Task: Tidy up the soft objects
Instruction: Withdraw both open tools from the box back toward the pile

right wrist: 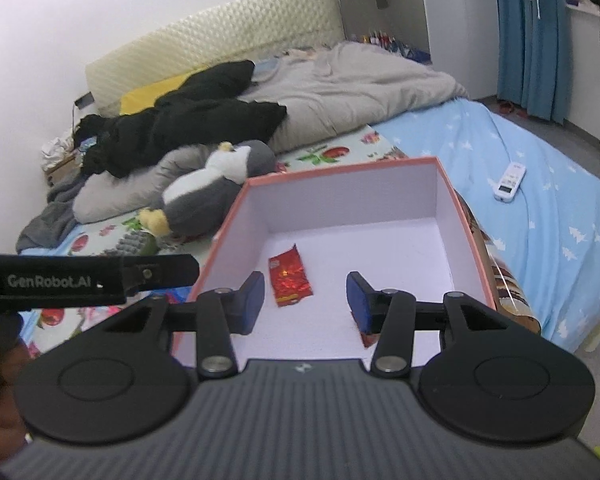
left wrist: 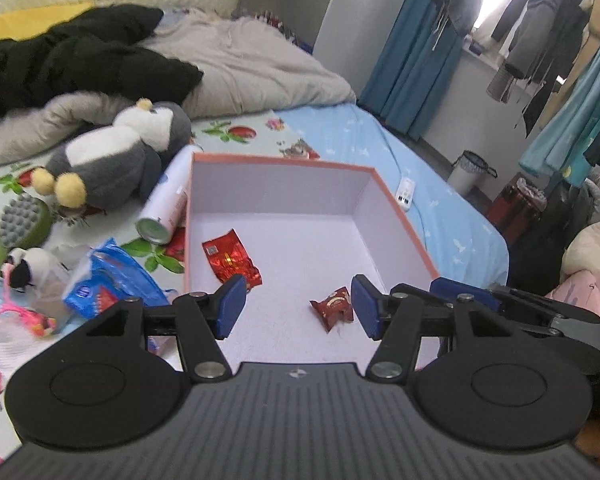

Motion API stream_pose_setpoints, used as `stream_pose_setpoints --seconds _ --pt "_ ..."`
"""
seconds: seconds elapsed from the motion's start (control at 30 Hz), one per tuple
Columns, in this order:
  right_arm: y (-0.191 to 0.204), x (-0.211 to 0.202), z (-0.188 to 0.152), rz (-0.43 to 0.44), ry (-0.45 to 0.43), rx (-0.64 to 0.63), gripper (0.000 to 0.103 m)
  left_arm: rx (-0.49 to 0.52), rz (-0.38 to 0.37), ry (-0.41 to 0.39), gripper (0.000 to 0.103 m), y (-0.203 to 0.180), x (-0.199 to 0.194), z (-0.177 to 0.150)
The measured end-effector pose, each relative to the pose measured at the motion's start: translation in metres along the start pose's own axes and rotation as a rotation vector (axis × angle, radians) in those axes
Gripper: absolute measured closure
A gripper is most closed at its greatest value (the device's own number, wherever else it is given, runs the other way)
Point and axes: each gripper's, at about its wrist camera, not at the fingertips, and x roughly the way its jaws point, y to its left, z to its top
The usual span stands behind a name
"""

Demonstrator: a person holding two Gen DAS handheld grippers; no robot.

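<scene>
Presently catalogued, on the bed [left wrist: 440,184]:

1. Box [left wrist: 396,216], open-topped, salmon-pink outside, pale lilac-white inside; stands on the flowered sheet beside the blue starred one.
2. Large red foil packet [left wrist: 231,258], crumpled, lying flat on the box floor toward its left wall.
3. Small red wrapped sweet [left wrist: 334,307], on the box floor near the front, close to the right-hand pad in the left wrist view; touching neither pad as far as can be told.
4. Left gripper [left wrist: 298,306], over the front of the box, fingers [left wrist: 231,306] spread apart, released, nothing between the blue pads.
5. Right gripper [right wrist: 306,302], likewise over the box front, fingers [right wrist: 253,302] parted and grasping nothing; the large packet shows beyond the gap, the small sweet mostly hidden behind the right pad.
6. Plush penguin [left wrist: 116,156], grey and white with yellow feet, lying on its side just left of the box.
7. Spray can [left wrist: 166,208], white, lying between the penguin and the box wall.
8. Blue plastic packet [left wrist: 112,284], crumpled, left of the box's front corner.
9. Green-handled massage brush [left wrist: 20,220], small black-and-white plush [left wrist: 26,266] and pink item [left wrist: 16,314], far left.
10. Remote control [right wrist: 510,182], white, on the blue sheet, well apart from the box.
11. Grey quilt [right wrist: 340,88] and black garment [right wrist: 188,120], heaped toward the headboard.
</scene>
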Motion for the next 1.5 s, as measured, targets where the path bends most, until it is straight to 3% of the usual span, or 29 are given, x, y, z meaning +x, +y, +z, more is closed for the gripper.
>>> stream_pose_setpoints --seconds 0.53,1.0,1.33,1.5 --pt "0.049 -0.077 -0.011 0.051 -0.067 -0.051 0.054 -0.047 0.041 -0.11 0.036 0.006 -0.115 -0.033" --pt "0.069 -0.109 -0.032 0.115 -0.067 -0.094 0.054 -0.095 0.129 -0.141 0.034 0.018 -0.164 -0.072" --pt "0.088 -0.094 -0.045 0.198 -0.046 -0.15 0.054 -0.187 0.259 -0.159 0.004 0.038 -0.198 -0.084" --pt "0.106 -0.08 -0.042 0.222 -0.022 -0.181 0.054 -0.239 0.312 -0.117 0.001 0.064 -0.216 -0.071"
